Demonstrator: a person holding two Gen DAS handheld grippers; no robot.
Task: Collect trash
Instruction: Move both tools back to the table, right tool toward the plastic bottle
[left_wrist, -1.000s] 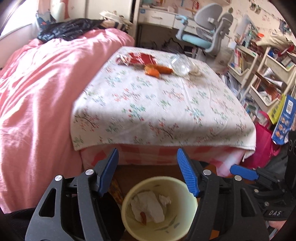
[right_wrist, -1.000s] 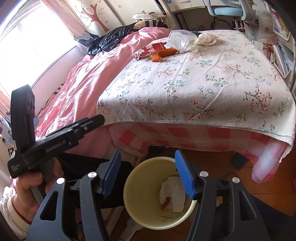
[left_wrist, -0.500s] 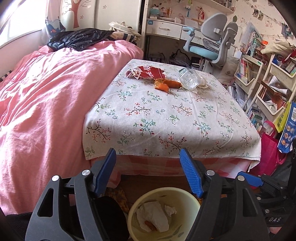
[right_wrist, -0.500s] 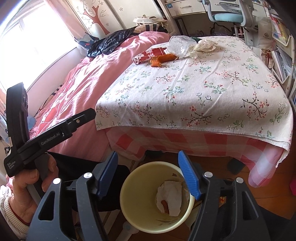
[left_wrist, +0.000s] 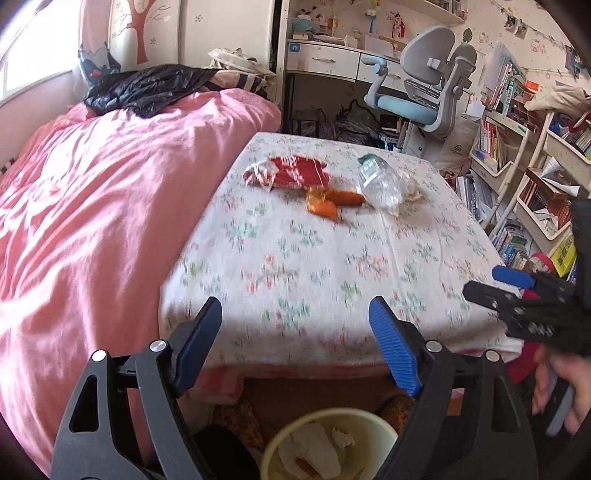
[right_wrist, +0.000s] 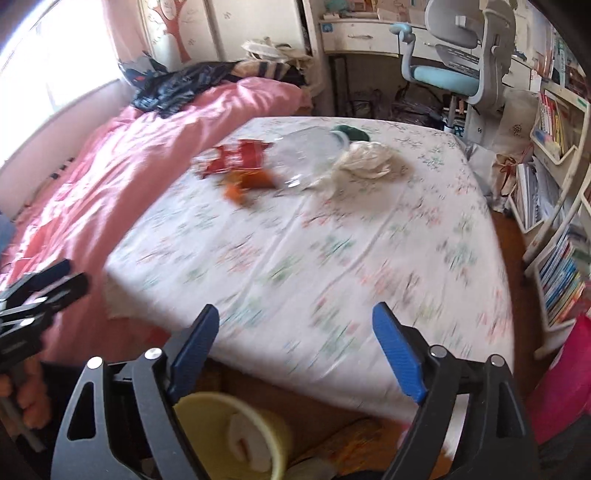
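**Both hand-held grippers wide apart, empty**

The left hand-held gripper and right hand-held gripper hover spread wide, touching nothing, above the yellow bin of tissues. The red wrapper, orange wrapper and clear plastic bottle lie together far across the floral-clothed bench.

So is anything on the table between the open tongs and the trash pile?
Nothing visible. Between the left tongs and the red wrapper, orange wrapper and crushed bottle lies only bare floral tablecloth; likewise ahead of the right tongs.
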